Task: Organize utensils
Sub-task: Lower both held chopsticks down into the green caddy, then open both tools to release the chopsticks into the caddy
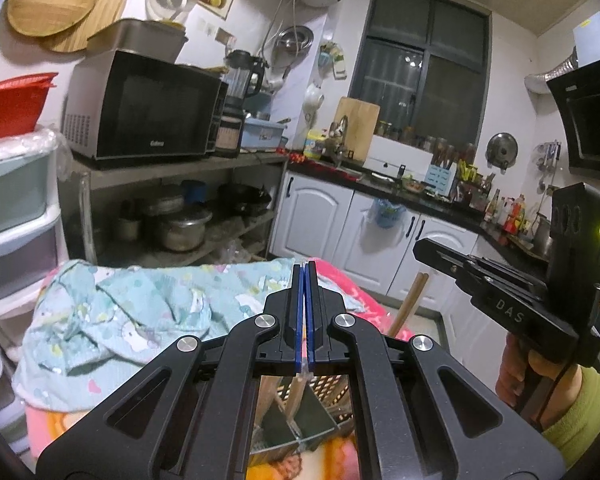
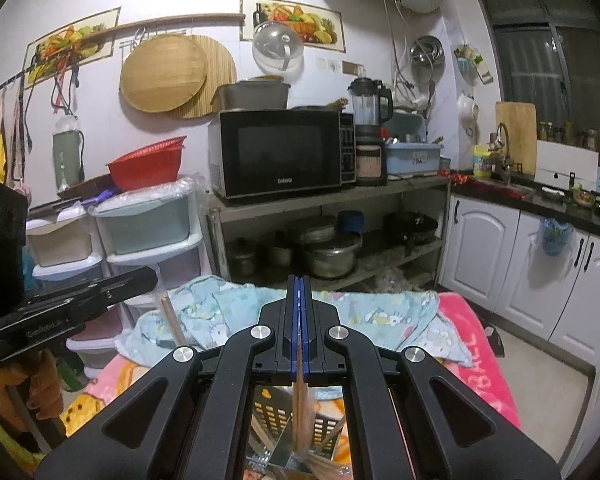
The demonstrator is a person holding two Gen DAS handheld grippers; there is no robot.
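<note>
My left gripper (image 1: 305,268) is shut on a clear-handled utensil (image 1: 299,390) that hangs down behind the jaws toward a perforated metal utensil holder (image 1: 332,394). My right gripper (image 2: 299,280) is shut on wooden chopsticks (image 2: 300,412) that hang down into the same metal holder (image 2: 272,412). The right gripper also shows in the left wrist view (image 1: 420,246), with the wooden chopsticks (image 1: 408,304) below it. The left gripper shows in the right wrist view (image 2: 150,276), with its thin utensil (image 2: 172,322) below it.
A pale blue patterned cloth (image 1: 132,312) lies on a pink blanket (image 2: 480,356) over the table. Plastic drawers (image 2: 148,232), a metal rack with a microwave (image 2: 280,156) and pots, and white cabinets (image 2: 520,256) stand beyond.
</note>
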